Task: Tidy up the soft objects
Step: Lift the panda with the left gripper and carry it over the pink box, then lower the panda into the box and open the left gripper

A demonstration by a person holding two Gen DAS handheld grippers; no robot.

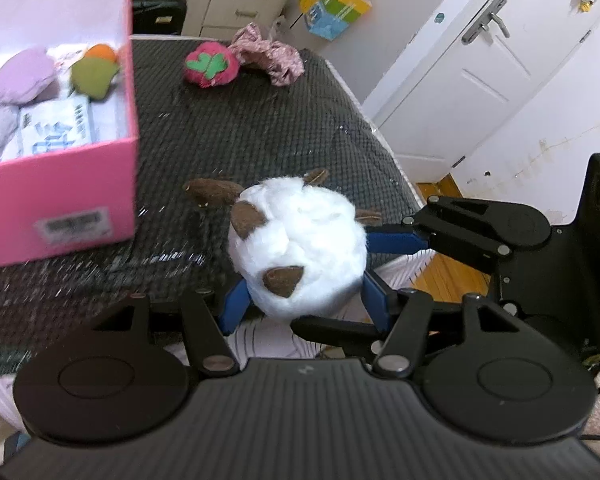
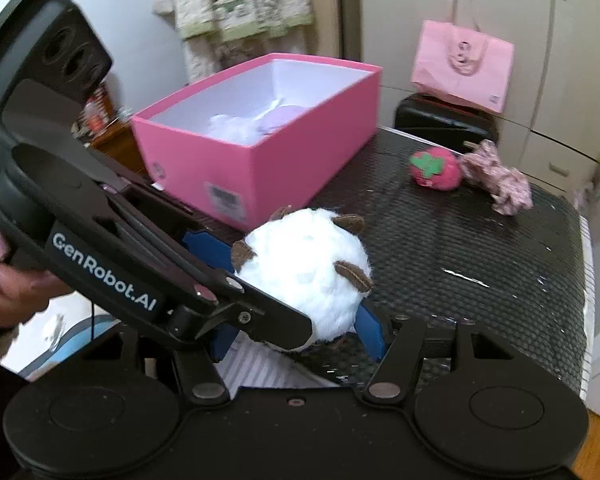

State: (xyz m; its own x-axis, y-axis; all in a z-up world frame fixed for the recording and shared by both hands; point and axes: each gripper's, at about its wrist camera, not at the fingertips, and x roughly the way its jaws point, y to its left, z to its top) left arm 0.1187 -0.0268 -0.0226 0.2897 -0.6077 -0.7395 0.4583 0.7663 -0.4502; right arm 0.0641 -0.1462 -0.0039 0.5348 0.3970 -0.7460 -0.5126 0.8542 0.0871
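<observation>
Both grippers are clamped on the same round white fluffy plush ball with brown felt spikes (image 1: 298, 250). Left gripper (image 1: 302, 304): its blue fingers (image 1: 234, 308) press the ball's lower sides, pinching it. Right gripper (image 2: 300, 334): one blue finger (image 2: 370, 330) is seen against the ball's lower right, the other is mostly hidden behind the left unit's black linkage, which crosses the right wrist view diagonally and also covers the ball's lower left.

Ball sits over the near edge of the dark textured mat (image 1: 260, 128) on the table; whether its underside touches the mat can't be told, it's hidden by fingers and fluff.

In the left wrist view the right gripper's fingertips (image 1: 392, 240) come in from the right side and meet the ball's right flank.

Open pink cardboard box (image 2: 260, 160) is on the mat, just beyond the ball. Contents partly visible: lilac plush (image 1: 24, 74), green-and-orange plush (image 1: 94, 70), a printed white pack (image 1: 56, 128); box is cut off at the left wrist frame edge and blurred.

Further back on the mat, well apart from the ball: pink strawberry plush with green leaf (image 2: 436, 168), touching a crumpled pink floral cloth (image 2: 496, 178).

Behind the table: pink paper bag (image 2: 462, 66) on a black case (image 2: 444, 122); white door (image 1: 496, 64) at right. A hand with pink nails (image 2: 4, 276) grips the left unit's handle, mostly cut off
</observation>
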